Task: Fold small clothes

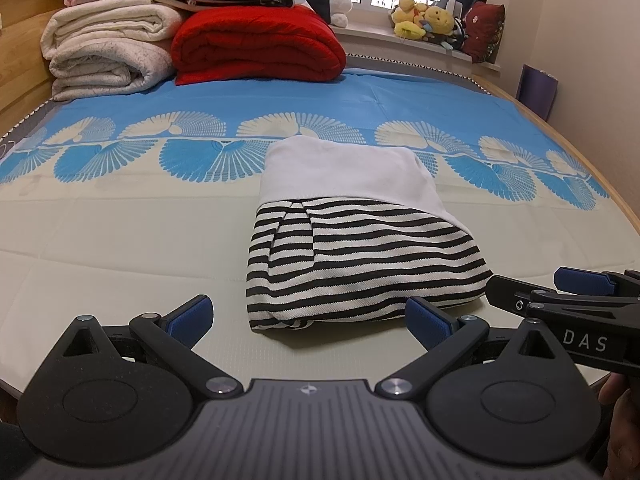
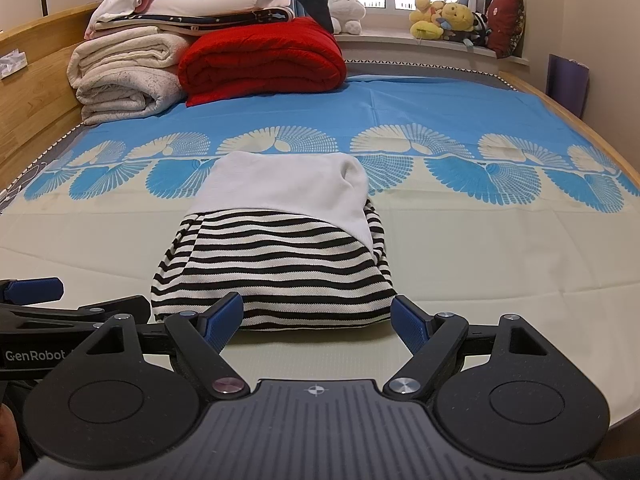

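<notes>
Blue-and-cream sheet (image 1: 120, 232) covers the bed, with a folded striped-and-white garment (image 1: 352, 248) lying mid-mattress. Just before its near edge, the left hand-held gripper (image 1: 308, 320) and right hand-held gripper (image 2: 318, 320) hover, jaws spread, gripping nothing.

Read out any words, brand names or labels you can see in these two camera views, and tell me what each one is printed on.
"DAS" – white letters on the black body of the right gripper, seen at the right edge of the left wrist view.
"GenRobot" – white letters on the black body of the left gripper, seen at the left edge of the right wrist view.
No readable text shows on the striped garment, the folded bedding or the plush toys.
</notes>
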